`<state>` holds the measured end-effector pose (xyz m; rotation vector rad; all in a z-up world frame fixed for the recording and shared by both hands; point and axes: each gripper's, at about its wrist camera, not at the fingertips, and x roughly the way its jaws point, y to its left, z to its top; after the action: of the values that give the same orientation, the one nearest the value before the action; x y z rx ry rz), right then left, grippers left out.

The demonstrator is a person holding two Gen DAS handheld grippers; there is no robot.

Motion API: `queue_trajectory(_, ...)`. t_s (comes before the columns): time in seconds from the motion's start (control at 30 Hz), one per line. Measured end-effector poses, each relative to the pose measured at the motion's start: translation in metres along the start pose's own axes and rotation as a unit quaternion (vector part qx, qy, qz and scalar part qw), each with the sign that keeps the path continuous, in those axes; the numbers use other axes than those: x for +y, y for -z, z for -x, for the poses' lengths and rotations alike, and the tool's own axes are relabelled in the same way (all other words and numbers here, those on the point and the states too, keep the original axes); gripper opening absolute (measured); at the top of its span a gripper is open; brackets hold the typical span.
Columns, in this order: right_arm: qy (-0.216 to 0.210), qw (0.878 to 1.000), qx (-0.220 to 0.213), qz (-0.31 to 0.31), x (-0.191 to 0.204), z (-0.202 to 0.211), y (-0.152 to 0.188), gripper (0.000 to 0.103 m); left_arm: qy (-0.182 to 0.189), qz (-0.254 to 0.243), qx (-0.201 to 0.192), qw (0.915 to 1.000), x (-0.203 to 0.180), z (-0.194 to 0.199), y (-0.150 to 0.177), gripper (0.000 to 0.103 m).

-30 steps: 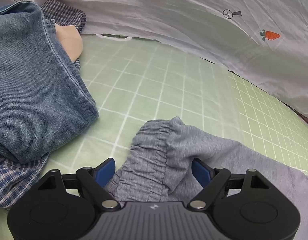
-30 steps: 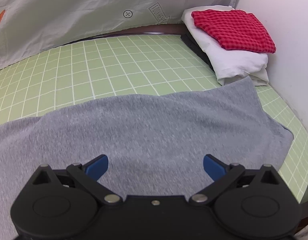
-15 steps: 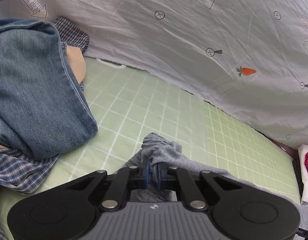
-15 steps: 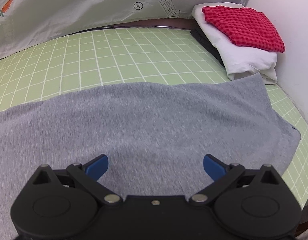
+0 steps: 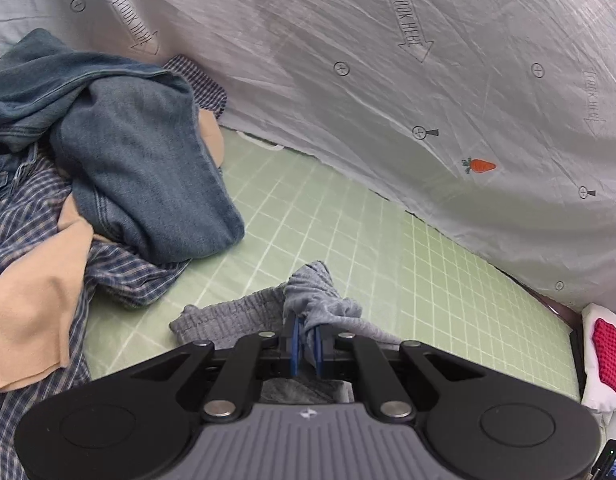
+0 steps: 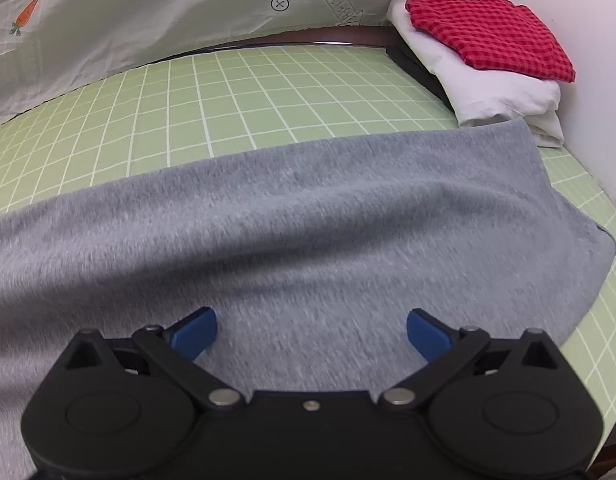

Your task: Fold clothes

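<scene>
Two grippers: left gripper (image 5: 306, 340) pinches the grey trousers' (image 5: 324, 300) waistband; right gripper (image 6: 311, 330) hovers open over them.

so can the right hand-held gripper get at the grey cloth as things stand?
Probably yes: the right hand-held gripper is open just above the grey cloth, with nothing between them.

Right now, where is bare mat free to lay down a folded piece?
Free: green grid mat between grey garment, printed sheet and folded stack with red checked cloth. Crowded: jeans and plaid shirt pile.
</scene>
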<state>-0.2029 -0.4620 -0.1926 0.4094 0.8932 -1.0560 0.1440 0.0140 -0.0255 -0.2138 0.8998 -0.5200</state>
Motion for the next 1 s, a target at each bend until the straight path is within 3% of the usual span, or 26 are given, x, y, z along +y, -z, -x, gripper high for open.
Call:
queue_trajectory(0.13,0.000,1.000,0.000,0.007,0.001,0.000,-0.001,0.103,-0.022,0.005,0.006,0.9997,0.007,-0.018,0.004,0.011)
queue_trajectory(0.23,0.000,1.000,-0.001,0.009,0.003,0.000,-0.001,0.103,-0.034,0.014,-0.001,0.9993,0.011,-0.039,0.005,0.026)
queue_trajectory(0.53,-0.005,1.000,-0.001,0.005,0.001,-0.001,-0.002,0.103,-0.019,0.062,-0.020,0.9977,0.017,-0.074,0.001,0.020)
queue_trajectory(0.6,-0.023,1.000,-0.007,0.000,0.001,0.002,-0.004,0.103,-0.032,0.062,-0.021,0.9973,0.017,-0.078,-0.003,0.022)
queue_trajectory(0.7,-0.066,0.998,-0.024,-0.005,0.006,0.010,-0.010,0.103,-0.045,0.059,-0.004,0.9972,0.014,-0.079,-0.003,0.032)
queue_trajectory(0.77,-0.085,0.996,-0.035,0.004,0.014,0.013,-0.015,0.103,-0.051,0.055,0.005,0.9972,0.012,-0.074,0.000,0.051)
queue_trajectory(0.87,-0.100,0.994,-0.050,0.016,0.027,0.015,-0.025,0.103,-0.057,0.052,-0.005,0.9970,0.012,-0.057,0.008,0.069)
queue_trajectory(1.0,-0.114,0.992,-0.042,0.039,0.043,0.002,-0.039,0.103,-0.056,0.069,-0.012,0.9960,0.023,-0.035,0.015,0.077)
